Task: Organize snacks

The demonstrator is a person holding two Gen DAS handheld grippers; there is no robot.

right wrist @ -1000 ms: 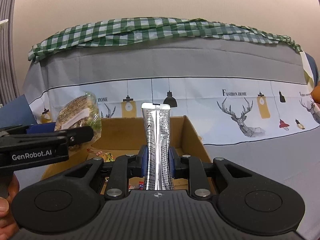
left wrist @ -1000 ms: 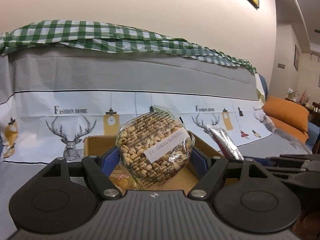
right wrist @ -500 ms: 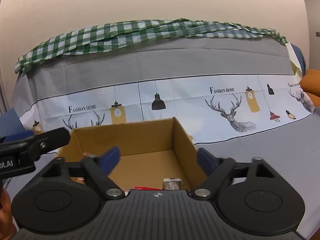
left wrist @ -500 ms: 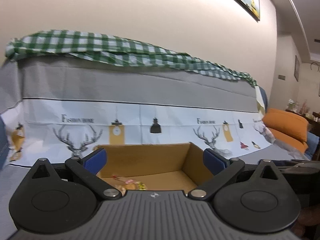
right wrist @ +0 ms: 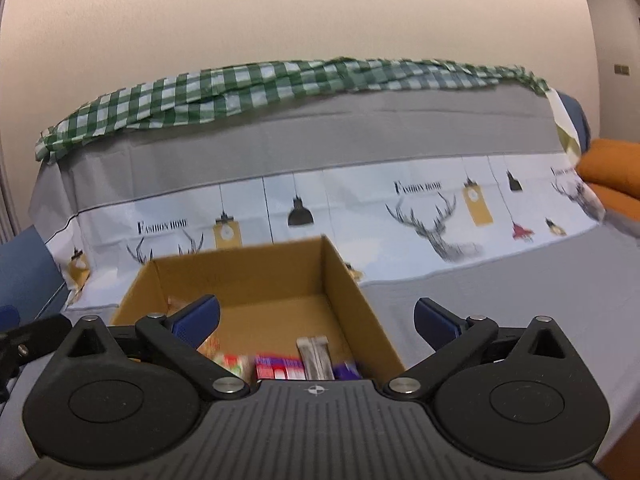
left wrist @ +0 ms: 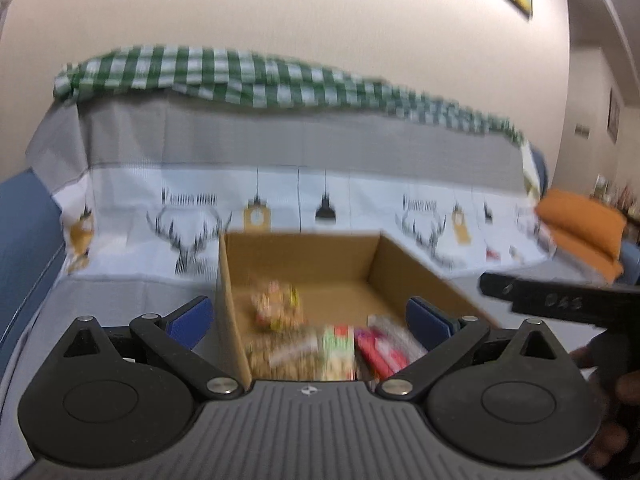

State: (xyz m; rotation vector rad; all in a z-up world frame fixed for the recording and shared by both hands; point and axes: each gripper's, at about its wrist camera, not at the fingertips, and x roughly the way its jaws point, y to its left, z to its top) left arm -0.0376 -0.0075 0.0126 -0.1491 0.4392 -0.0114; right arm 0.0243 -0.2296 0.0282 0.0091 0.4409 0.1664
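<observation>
The left gripper is held with its jaws spread wide and nothing is gripped between them; its blue pads are seen on either side of the near part of a cardboard box. The right gripper is shown with its jaws opening, already far apart, and nothing is clamped between them either.

The box is set on a grey cloth that is spread over a sofa, and the snacks are found inside it. In the blurred left wrist view a clear bag of nuts is made out near the front, with a green and red packet beside it and a red and pink packet further right; another yellowish bag is seen deeper in the box. In the right wrist view a silver foil sachet is seen lying on the box floor near the right wall, with a red packet just to its left and a purple wrapper just to its right.

Behind the box, the sofa back is covered by a printed cloth with deer and lamps, and a green checked cloth is draped along the top. An orange cushion is seen at the far right
</observation>
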